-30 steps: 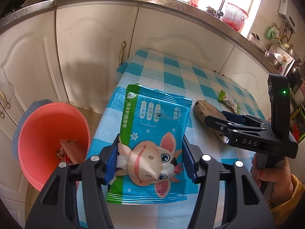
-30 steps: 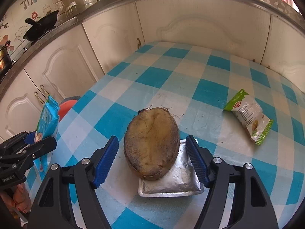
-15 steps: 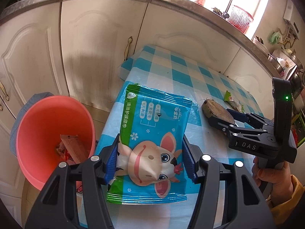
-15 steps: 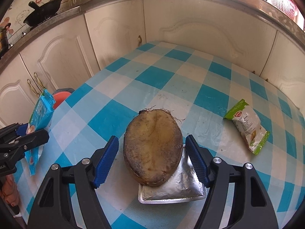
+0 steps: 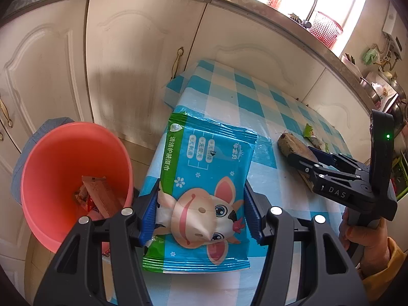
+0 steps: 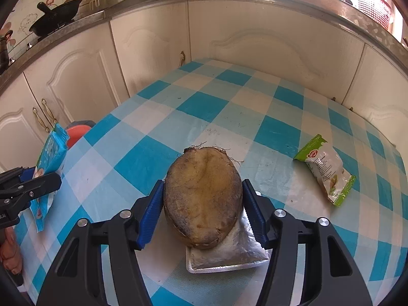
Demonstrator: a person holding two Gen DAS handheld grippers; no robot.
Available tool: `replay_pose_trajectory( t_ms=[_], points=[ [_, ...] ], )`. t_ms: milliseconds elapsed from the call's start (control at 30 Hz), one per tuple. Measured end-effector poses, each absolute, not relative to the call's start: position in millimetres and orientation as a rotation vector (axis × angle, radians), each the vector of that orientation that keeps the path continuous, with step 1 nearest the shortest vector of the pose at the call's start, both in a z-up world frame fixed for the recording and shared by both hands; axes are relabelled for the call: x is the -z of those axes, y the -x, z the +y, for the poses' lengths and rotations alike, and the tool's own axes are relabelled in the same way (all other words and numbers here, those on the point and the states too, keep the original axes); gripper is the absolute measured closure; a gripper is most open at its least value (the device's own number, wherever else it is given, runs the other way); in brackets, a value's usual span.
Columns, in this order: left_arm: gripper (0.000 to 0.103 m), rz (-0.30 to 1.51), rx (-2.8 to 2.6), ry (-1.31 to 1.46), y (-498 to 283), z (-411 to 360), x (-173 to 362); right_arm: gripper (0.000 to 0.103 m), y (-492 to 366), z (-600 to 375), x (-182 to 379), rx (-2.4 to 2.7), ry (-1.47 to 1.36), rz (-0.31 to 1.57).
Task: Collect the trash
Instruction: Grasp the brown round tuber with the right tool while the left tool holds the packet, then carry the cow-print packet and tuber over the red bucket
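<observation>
My left gripper (image 5: 201, 214) is shut on a blue wet-wipe packet (image 5: 204, 178) with a cartoon cow, held over the table's left edge beside a pink bucket (image 5: 63, 158) with trash inside. My right gripper (image 6: 202, 210) is shut on a brown half root vegetable (image 6: 202, 196), which sits over a silver foil pouch (image 6: 229, 257) on the checked tablecloth (image 6: 204, 107). A green and white snack wrapper (image 6: 325, 169) lies to the right. The right gripper also shows in the left wrist view (image 5: 306, 163), and the left gripper in the right wrist view (image 6: 38, 178).
White kitchen cabinets (image 6: 255, 38) line the far and left sides of the table. The bucket stands on the floor by the table's left edge, with a blue object (image 5: 43, 132) behind it. A steel counter with sink and red basket (image 5: 323, 28) runs above.
The left gripper has carried the packet left, so the bucket shows larger and nearer. The right gripper's jaws have closed onto the root vegetable.
</observation>
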State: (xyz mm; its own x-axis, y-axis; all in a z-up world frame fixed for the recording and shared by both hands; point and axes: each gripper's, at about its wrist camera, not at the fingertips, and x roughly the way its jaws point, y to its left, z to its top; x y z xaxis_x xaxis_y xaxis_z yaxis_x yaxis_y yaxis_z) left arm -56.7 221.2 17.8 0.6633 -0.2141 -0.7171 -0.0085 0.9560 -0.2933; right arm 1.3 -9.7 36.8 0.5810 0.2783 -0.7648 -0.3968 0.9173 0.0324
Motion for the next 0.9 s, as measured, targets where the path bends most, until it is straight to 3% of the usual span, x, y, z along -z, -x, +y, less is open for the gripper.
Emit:
replay_pose_trajectory(
  t_ms=[900],
  points=[
    [0.044, 0.748, -0.029, 0.39, 80, 307, -29, 0.042, 13, 61, -96, -0.532, 0.12, 0.766]
  ],
)
